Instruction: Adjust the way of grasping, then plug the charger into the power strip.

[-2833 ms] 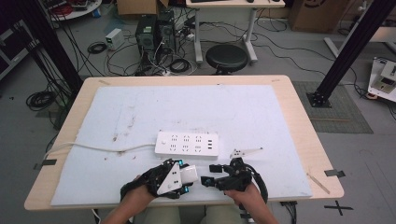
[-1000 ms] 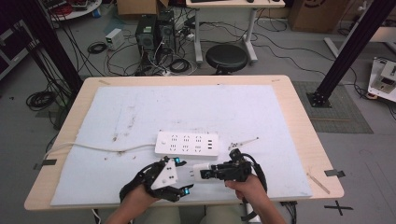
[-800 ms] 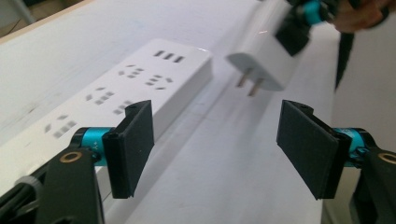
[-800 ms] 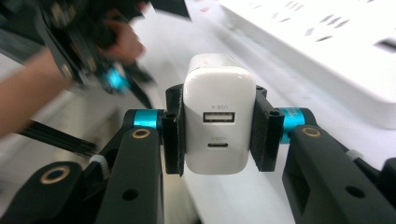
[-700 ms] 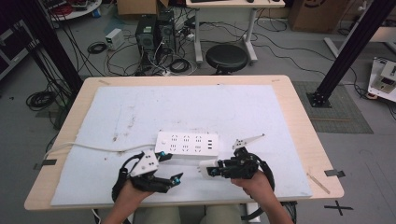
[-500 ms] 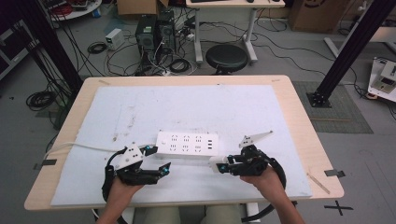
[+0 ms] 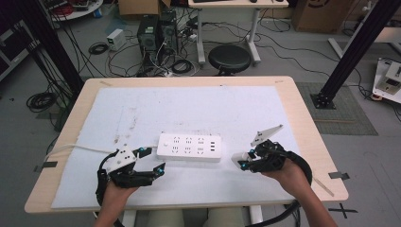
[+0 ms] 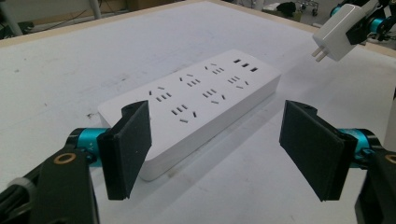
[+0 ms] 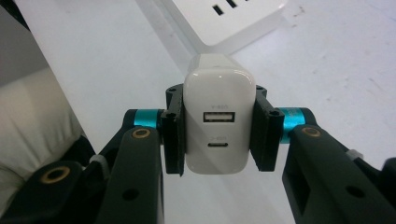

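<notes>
The white charger (image 9: 215, 120) sat clamped between the jaws of the right gripper (image 9: 215, 128), its flat sides pressed by the two black pads and its end face, with one wide port above a smaller oval one, turned toward that gripper's camera. In the left gripper view the same charger (image 8: 338, 31) hung above the table with its two metal prongs pointing down and to the left, clear of the surface. From the high view it (image 7: 238, 159) showed as a small white block at the tip of the right gripper (image 7: 242, 163), just beside the right end of the white power strip (image 7: 189, 146) and apart from it. The power strip (image 8: 196, 105) lay flat on the white mat (image 7: 203, 111), socket face up, with a row of small slots at its right end and its white cord (image 7: 78, 148) trailing off toward the table's left edge. The left gripper (image 8: 215, 149) stood released, its jaws having just been opening with nothing between them, the near-left corner of the strip showing beyond the gap. In the high view the left gripper (image 7: 153, 163) sat just short of the strip's left end, near the front of the wooden table (image 7: 302, 113).
</notes>
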Demonstrator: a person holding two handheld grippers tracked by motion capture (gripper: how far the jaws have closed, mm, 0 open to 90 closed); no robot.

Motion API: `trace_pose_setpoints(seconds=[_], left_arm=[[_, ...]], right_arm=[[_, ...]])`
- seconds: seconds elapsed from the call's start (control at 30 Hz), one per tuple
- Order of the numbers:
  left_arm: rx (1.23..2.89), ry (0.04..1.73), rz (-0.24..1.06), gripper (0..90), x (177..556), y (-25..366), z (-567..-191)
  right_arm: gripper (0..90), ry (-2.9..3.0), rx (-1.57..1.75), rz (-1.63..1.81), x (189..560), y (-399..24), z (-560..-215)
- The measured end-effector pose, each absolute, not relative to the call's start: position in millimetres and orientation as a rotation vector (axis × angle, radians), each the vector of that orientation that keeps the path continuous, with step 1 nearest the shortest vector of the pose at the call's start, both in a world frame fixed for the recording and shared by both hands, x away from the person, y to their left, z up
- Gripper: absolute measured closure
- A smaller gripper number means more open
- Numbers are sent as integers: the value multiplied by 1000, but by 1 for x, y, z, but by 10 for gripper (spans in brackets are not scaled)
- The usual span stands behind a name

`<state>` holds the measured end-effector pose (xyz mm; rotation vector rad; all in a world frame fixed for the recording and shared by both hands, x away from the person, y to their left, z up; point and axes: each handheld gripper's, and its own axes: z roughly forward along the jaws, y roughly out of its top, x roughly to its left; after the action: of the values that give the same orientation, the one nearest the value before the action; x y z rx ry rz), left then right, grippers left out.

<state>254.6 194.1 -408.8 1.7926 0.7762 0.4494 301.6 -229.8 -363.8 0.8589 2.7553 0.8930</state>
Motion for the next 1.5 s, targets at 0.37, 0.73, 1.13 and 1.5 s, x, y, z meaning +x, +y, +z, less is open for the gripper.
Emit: trace_pose_setpoints(seconds=[0.37,0.73,1.13,1.5], left_arm=[[1790,796,473,252,250,202,-404],[1781,807,472,252,254,200,-404],[1777,817,480,252,257,208,-402],[1761,835,484,252,257,215,-405]], right_arm=[[636,2754,858,898,302,-244,-362],[635,2701,901,883,302,-257,-357],[636,2723,810,751,309,-261,-345],[637,2738,694,598,326,-244,-336]])
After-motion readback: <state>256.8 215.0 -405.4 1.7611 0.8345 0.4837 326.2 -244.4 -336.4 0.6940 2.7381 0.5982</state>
